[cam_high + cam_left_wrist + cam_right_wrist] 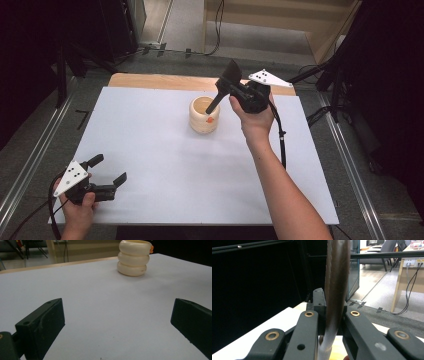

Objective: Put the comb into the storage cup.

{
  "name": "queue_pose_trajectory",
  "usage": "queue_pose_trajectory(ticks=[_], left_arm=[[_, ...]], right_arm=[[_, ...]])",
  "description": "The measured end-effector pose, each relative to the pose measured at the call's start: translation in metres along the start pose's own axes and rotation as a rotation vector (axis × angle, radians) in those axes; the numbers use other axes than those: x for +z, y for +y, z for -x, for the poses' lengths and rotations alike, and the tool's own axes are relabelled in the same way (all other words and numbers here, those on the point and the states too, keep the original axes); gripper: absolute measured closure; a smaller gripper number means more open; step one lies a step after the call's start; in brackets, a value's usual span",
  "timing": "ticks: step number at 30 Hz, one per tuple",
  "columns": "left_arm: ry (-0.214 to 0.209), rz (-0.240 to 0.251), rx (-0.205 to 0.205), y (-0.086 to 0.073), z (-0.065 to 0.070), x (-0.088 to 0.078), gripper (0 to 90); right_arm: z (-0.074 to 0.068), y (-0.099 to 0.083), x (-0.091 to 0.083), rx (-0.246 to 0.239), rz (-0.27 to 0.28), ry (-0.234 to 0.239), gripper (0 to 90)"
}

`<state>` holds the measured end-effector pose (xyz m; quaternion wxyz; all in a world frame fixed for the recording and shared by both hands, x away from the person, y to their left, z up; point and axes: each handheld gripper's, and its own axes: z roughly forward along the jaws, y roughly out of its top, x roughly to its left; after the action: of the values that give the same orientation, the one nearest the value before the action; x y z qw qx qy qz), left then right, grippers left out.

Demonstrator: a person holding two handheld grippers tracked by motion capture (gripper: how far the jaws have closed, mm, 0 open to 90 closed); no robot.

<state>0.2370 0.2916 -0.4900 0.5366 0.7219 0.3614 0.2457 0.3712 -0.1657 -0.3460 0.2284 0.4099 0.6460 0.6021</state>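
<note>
Dark flat spatula (pixel 226 85), cream ribbed cup (pixel 204 116)

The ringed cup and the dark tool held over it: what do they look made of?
The cup looks like pale unfinished wood from above, with a tan inside. In the left gripper view its three stacked rings show a smooth cream sheen, so glazed ceramic or plastic is possible. The tool, clamped in the right gripper, is a matte black spatula, likely plastic or silicone; close up it looks brownish.
</note>
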Motion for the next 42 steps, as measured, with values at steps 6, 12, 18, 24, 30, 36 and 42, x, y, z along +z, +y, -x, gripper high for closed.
queue_pose_trajectory(ticks=[6, 12, 18, 24, 30, 36, 42], left_arm=[[-0.002, 0.001, -0.001, 0.000, 0.000, 0.000, 0.0], [-0.001, 0.001, 0.002, 0.000, 0.000, 0.000, 0.0], [0.000, 0.000, 0.003, 0.000, 0.000, 0.000, 0.0], [-0.004, 0.000, 0.004, 0.000, 0.000, 0.000, 0.0], [-0.004, -0.002, 0.007, 0.000, 0.000, 0.000, 0.0], [-0.005, -0.001, 0.006, 0.000, 0.000, 0.000, 0.0], [-0.001, -0.006, 0.011, 0.000, 0.000, -0.001, 0.0]], right_arm=[[0.002, 0.000, 0.006, 0.002, -0.007, -0.012, 83.4], [0.007, -0.002, 0.010, 0.009, -0.007, -0.030, 83.4], [0.010, -0.004, 0.014, 0.003, -0.002, -0.039, 83.4], [0.012, -0.008, 0.019, -0.003, -0.003, -0.043, 83.5], [0.012, -0.015, 0.025, -0.024, -0.008, -0.045, 83.5], [0.014, -0.025, 0.032, -0.026, -0.031, -0.055, 83.5], [0.016, -0.038, 0.037, -0.010, -0.047, -0.057, 83.5]])
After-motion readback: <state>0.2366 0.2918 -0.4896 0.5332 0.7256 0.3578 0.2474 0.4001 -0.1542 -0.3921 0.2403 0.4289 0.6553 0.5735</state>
